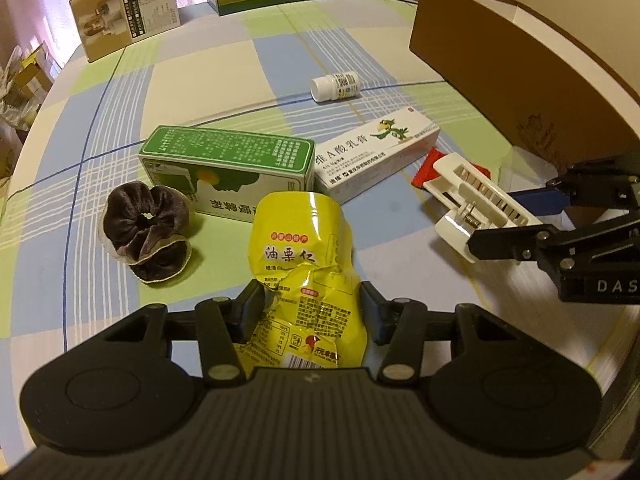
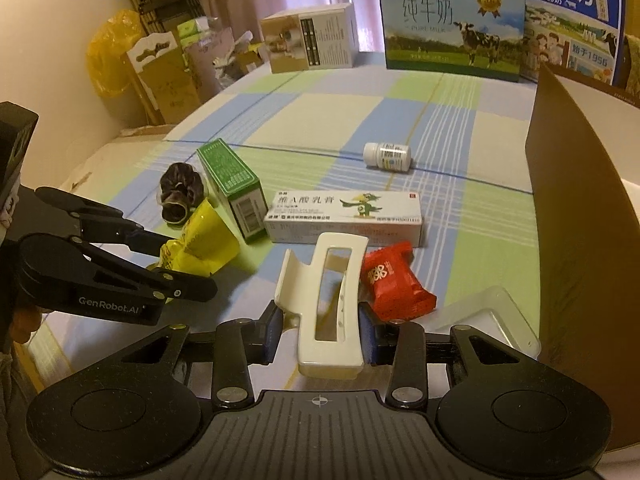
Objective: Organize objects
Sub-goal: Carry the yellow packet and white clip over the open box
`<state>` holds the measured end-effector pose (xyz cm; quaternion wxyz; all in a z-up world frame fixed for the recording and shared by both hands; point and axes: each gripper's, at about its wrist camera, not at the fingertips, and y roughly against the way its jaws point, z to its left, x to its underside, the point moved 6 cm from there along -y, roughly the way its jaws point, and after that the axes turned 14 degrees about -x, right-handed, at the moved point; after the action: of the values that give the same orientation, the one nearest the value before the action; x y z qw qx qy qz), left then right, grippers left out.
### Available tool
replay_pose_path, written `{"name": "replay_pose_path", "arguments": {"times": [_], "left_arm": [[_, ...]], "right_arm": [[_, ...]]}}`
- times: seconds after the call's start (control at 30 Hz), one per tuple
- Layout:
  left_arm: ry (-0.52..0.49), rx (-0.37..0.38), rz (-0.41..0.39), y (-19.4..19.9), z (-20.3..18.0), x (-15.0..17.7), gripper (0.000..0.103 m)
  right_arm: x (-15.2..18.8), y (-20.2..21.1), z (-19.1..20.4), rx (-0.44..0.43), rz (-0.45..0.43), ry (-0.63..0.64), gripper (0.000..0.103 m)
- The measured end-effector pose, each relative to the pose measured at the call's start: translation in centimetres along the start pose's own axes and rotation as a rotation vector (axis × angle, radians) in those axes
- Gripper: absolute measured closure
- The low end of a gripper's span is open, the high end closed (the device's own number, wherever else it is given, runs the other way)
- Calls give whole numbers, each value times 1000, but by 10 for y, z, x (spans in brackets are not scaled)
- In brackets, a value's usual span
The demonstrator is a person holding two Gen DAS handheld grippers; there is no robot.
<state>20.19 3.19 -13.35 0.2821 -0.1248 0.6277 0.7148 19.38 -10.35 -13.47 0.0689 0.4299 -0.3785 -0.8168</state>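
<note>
Now the left gripper (image 1: 310, 312) pinches the yellow snack pouch (image 1: 304, 264) at its crumpled middle, so the soft foil does not slip, and the right gripper (image 2: 320, 330) clamps the white hair claw (image 2: 326, 300) across its narrow sides, probably the firmest hold. With the white ointment box (image 2: 346, 218) as landmark: both held things are just in front of it, the red candy (image 2: 394, 280) touches its front edge, and the brown cardboard box (image 2: 580, 220), probably the container, stands to its right.
</note>
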Motion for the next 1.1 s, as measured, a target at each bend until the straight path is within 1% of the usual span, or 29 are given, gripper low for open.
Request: {"name": "replay_pose_path", "arguments": {"times": [0.37,0.5,0.6,0.87,1.1], "left_arm": [[64,-15,-32,26,1,-14,56],[76,-27,-49,39,1,-22,56],[97,-12,-59,50,-4,-28,56],[80,41,-105,79,-43,-54,56],[48,100,-159,102,-85,-89,56]], "right_arm": [[-8,24,20,4,-44,36,67],[-13,39,25,10,-74,42,67],[-15,55,27,15,-102,34,67],[-18,110,18,55,-179,24,67],[-19,163,-14,128,-240,-19,67]]}}
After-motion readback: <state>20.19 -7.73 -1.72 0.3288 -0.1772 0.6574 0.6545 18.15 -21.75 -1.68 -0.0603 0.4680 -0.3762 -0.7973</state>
